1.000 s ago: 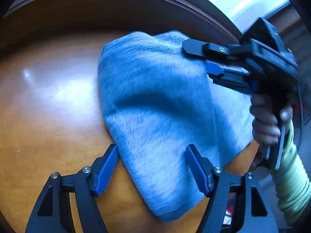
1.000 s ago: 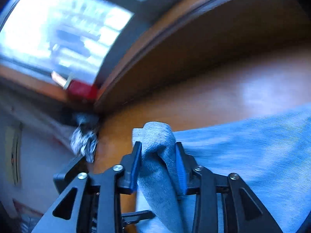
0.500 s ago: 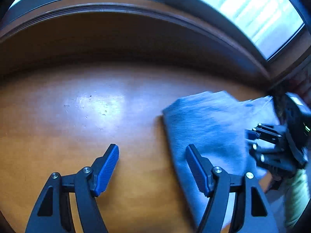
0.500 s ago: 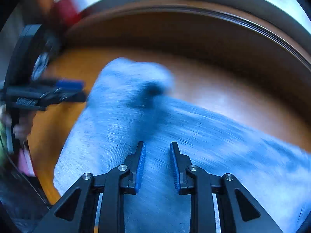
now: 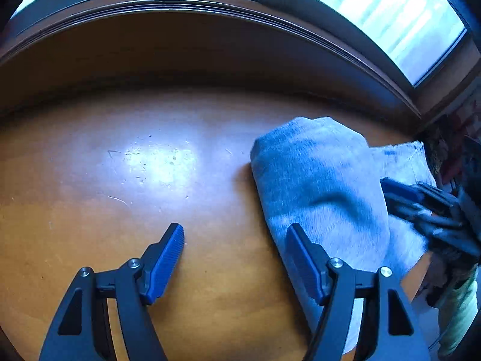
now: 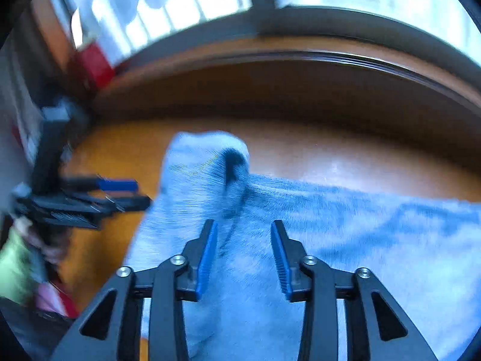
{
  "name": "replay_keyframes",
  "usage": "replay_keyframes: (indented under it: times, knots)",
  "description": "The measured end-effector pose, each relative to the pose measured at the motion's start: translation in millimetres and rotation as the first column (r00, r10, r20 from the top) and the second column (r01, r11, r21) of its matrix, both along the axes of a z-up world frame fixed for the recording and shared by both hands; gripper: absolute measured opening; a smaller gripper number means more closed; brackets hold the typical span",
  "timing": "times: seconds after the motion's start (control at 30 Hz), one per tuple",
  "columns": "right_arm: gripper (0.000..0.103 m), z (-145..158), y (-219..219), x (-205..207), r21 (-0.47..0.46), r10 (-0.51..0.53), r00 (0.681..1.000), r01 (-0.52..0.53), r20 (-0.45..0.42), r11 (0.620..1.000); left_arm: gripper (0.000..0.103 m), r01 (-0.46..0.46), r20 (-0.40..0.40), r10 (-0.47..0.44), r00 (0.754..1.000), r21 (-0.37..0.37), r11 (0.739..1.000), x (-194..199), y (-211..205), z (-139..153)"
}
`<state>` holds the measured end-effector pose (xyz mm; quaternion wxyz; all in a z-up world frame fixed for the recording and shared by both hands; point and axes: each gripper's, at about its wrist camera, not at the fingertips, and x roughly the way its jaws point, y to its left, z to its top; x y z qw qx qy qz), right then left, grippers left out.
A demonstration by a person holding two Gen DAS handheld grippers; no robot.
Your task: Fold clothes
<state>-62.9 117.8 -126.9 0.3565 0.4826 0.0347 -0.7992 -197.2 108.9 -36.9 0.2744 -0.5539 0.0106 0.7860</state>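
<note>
Mostly folded: grey garment (image 5: 318, 180) lies bundled on desk (image 5: 120, 180); left tool (image 5: 234, 258) wide, right tool (image 6: 243, 255) parted, both empty. Final tidy fold likely left.

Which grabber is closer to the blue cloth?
The right one. The right gripper hangs open directly over the cloth, both fingers above it. The left gripper is open mostly over bare table, only one finger reaching the cloth's edge.

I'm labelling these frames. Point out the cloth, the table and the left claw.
cloth (image 5: 315, 180): left wrist view, on its folded top.
table (image 5: 135, 195): left wrist view, bare wood.
left claw (image 5: 234, 258): left wrist view, midway between its fingertips.
</note>
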Motion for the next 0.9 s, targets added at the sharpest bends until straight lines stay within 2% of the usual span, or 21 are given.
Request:
replay_keyframes:
  times: [0.07,0.13,0.2,0.3,0.33,0.37,0.4,0.47,0.57,0.63,0.7,0.8,0.9]
  knots:
    - [0.053,5,9,3,-0.099,-0.015,0.997,0.023,0.077,0.995,0.069,0.009,0.004,-0.009,1.000,0.011,1.000,4,-1,2]
    - [0.056,3,10,6,-0.158,-0.012,0.990,0.035,0.142,0.987,0.069,0.019,0.011,-0.019,1.000,0.029,0.999,8,-8,5]
    - [0.056,-7,7,7,-0.150,-0.024,0.982,0.053,0.188,0.987,0.069,0.030,0.016,-0.031,0.999,0.046,0.999,10,-18,9]
    - [0.055,-17,-20,19,-0.073,-0.014,0.982,0.029,0.189,0.997,0.069,0.044,0.010,-0.044,0.999,0.056,0.997,9,-33,13]
    - [0.049,-16,-35,25,-0.047,-0.004,0.983,0.013,0.183,0.999,0.069,0.047,0.012,-0.048,0.999,0.064,0.997,8,-38,14]
    - [0.029,-8,-48,32,-0.022,0.002,0.989,0.001,0.149,1.000,0.069,0.050,0.015,-0.051,0.999,0.072,0.996,7,-43,14]
    - [0.021,5,-59,40,0.005,0.009,0.995,-0.009,0.097,1.000,0.069,0.054,0.021,-0.056,0.998,0.083,0.995,7,-48,14]
    - [0.017,28,-81,60,0.058,0.036,0.999,-0.035,-0.011,0.998,0.069,0.062,0.031,-0.065,0.997,0.100,0.993,3,-55,14]
    - [0.018,56,-122,101,0.146,0.121,0.976,-0.095,-0.179,0.985,0.069,0.072,0.041,-0.076,0.996,0.108,0.992,-4,-73,8]
    - [0.018,54,-167,125,0.233,0.182,0.952,-0.124,-0.248,0.965,0.069,0.065,0.057,-0.072,0.996,0.112,0.992,-9,-85,9]
    - [0.021,38,-191,139,0.286,0.233,0.940,-0.159,-0.249,0.945,0.069,0.054,0.072,-0.063,0.995,0.118,0.992,-15,-102,8]
    - [0.025,22,-218,156,0.279,0.225,0.958,-0.170,-0.179,0.945,0.069,0.056,0.069,-0.065,0.995,0.123,0.991,-20,-124,12]
    - [0.032,21,-217,160,0.223,0.118,0.982,-0.084,-0.145,0.971,0.069,0.102,0.045,-0.109,0.993,0.126,0.987,-23,-131,19]
